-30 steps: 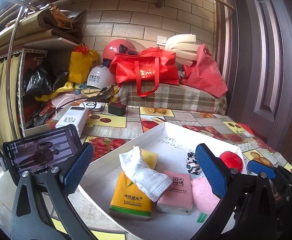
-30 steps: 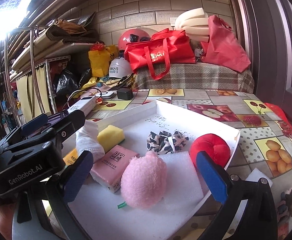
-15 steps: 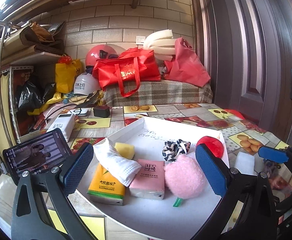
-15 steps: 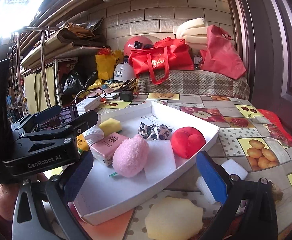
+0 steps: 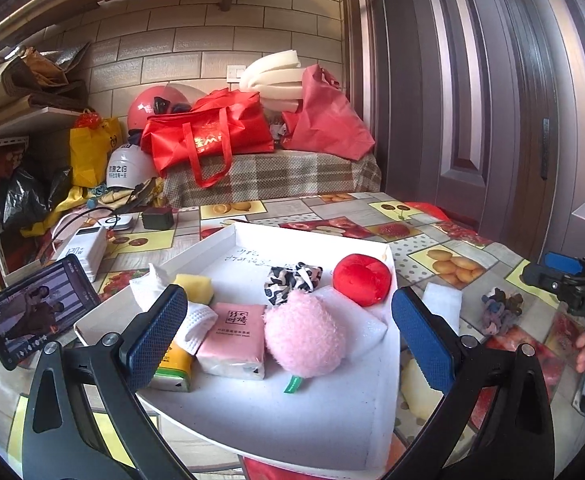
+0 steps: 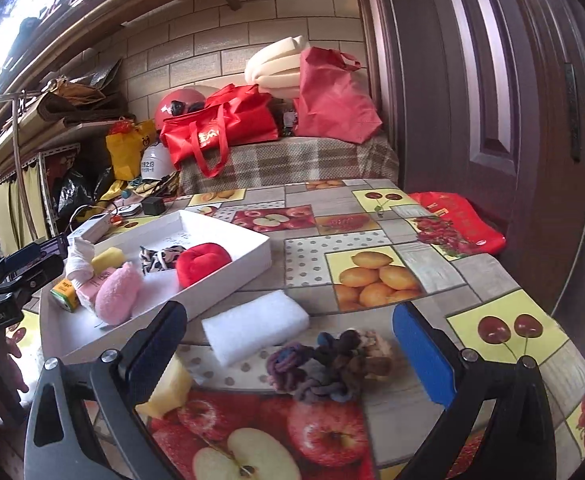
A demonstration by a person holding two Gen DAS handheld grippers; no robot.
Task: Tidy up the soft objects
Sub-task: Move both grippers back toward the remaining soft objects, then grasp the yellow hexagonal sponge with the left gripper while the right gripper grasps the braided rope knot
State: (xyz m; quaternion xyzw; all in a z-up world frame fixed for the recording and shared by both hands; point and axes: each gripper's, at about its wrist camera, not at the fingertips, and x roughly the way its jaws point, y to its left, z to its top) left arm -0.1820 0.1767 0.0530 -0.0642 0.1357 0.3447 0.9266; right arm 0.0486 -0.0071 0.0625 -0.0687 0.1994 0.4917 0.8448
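Note:
A white tray (image 5: 332,432) on the fruit-print table holds a pink plush ball (image 5: 304,336), a red plush (image 5: 361,279), a leopard scrunchie (image 5: 290,278), a pink tissue pack (image 5: 234,330), a yellow tissue pack (image 5: 174,368), a white cloth (image 5: 152,284) and a yellow sponge (image 5: 194,286). My left gripper (image 5: 288,340) is open and empty over the tray's near end. My right gripper (image 6: 292,354) is open and empty, its fingers either side of a pile of dark hair ties (image 6: 328,364) on the table. A white foam block (image 6: 254,326) and a yellow sponge (image 6: 168,386) lie beside the pile.
A phone (image 5: 36,312) and a white power bank (image 5: 86,246) lie left of the tray. Red bags (image 5: 208,136), helmets and foam are piled on a plaid bench behind. A dark door (image 6: 492,100) stands at the right. A red packet (image 6: 460,222) lies at the table's far right edge.
My right gripper has swung right, off the tray, to the hair ties on the table. My left gripper has shifted right and back along the tray. Both stay open.

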